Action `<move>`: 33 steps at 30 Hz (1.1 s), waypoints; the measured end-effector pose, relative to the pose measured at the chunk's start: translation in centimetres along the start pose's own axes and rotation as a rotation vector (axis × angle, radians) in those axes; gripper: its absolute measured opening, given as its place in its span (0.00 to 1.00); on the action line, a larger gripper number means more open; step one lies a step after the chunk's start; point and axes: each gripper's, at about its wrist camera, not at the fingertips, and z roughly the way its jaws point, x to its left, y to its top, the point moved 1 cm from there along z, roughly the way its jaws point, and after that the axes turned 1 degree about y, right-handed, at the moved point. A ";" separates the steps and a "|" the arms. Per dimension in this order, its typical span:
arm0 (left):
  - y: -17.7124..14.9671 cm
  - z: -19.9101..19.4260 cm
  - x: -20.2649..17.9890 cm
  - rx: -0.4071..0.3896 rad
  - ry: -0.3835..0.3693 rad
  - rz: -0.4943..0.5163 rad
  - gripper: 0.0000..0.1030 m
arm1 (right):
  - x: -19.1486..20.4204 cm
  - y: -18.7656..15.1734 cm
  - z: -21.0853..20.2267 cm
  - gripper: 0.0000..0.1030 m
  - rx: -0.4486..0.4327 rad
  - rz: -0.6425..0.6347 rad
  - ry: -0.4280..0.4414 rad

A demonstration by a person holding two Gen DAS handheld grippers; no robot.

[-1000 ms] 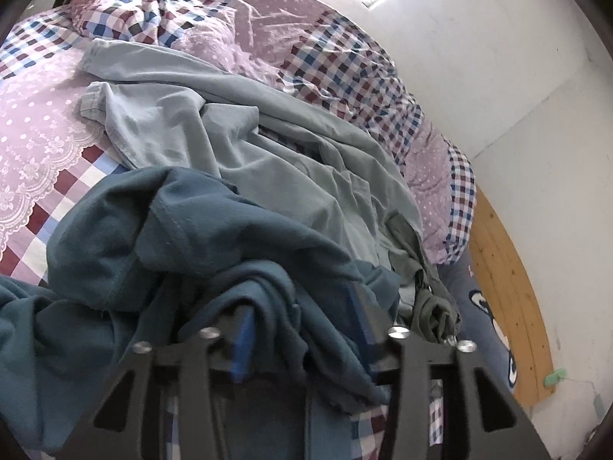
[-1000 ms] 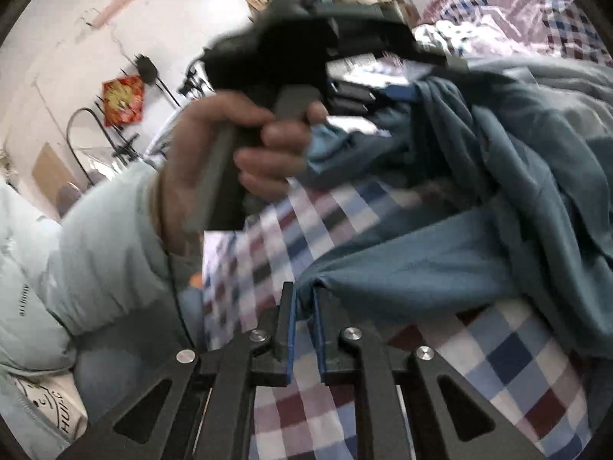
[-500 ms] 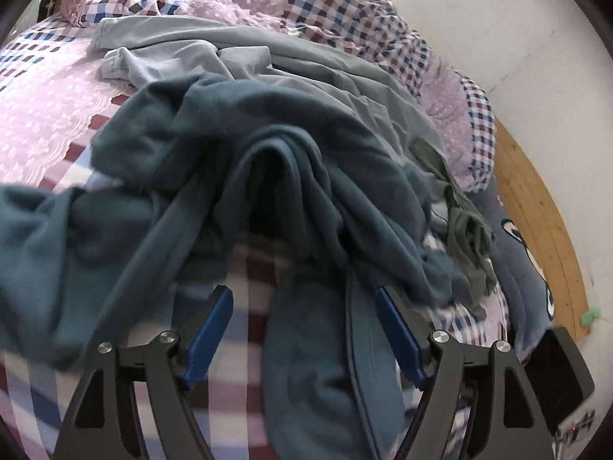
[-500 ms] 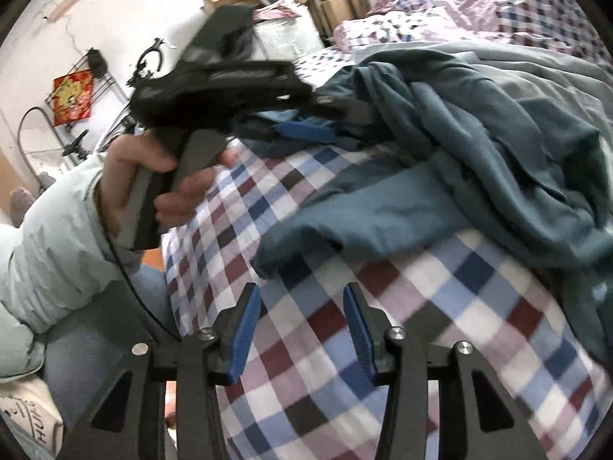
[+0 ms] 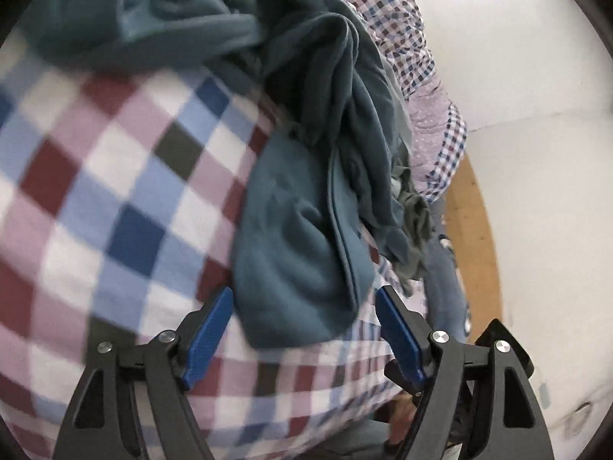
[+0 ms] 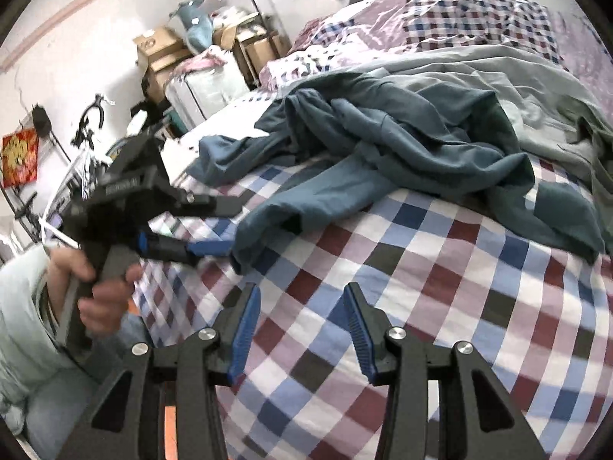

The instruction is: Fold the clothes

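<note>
1. Teal sweatshirt [image 6: 402,142]: one dark teal garment lies crumpled on the checked bedsheet [image 6: 421,306], bunched in a heap toward the middle of the bed.
2. One sleeve [image 6: 302,199] stretches out from the heap toward the near edge of the bed; its cuff end [image 5: 295,268] lies flat on the sheet.
3. Left gripper [image 5: 302,329]: its two blue-padded fingers stand wide apart, one on each side of the cuff end, with nothing clamped between them. In the right wrist view the same gripper [image 6: 214,230] sits just beside the sleeve's tip, held by one bare hand [image 6: 95,291].
4. Right gripper [image 6: 302,326]: its two blue pads are likewise spread, holding nothing, hovering above bare checked sheet and apart from the sleeve.
5. One pale grey-green garment [image 6: 498,76] lies spread behind the teal one, partly beneath it.
6. One small olive-grey piece of cloth [image 5: 417,226] is crumpled at the far side of the pile; whether it is a separate item, I cannot tell.
7. One rumpled quilt [image 6: 459,11] in purple and check patches covers the far end of the bed.
8. Past the bed's left side stand several cardboard boxes [image 6: 161,50], and one red hanging [image 6: 19,161] is on the wall.
</note>
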 end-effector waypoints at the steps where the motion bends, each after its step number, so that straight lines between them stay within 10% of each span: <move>1: -0.4 0.0 0.0 -0.007 -0.008 -0.005 0.78 | 0.2 -0.1 -0.1 0.47 -0.008 0.008 0.003; 19: 0.5 0.8 0.2 -0.060 -0.091 -0.080 0.78 | 0.6 1.7 6.3 0.47 -0.075 0.289 0.114; 27: 0.7 1.2 0.0 -0.070 -0.088 -0.077 0.78 | -4.4 -0.2 6.7 0.03 -0.080 0.543 0.106; 33: 0.3 1.7 -0.7 -0.069 -0.038 -0.031 0.78 | -7.0 -0.8 5.3 0.06 -0.113 0.613 0.114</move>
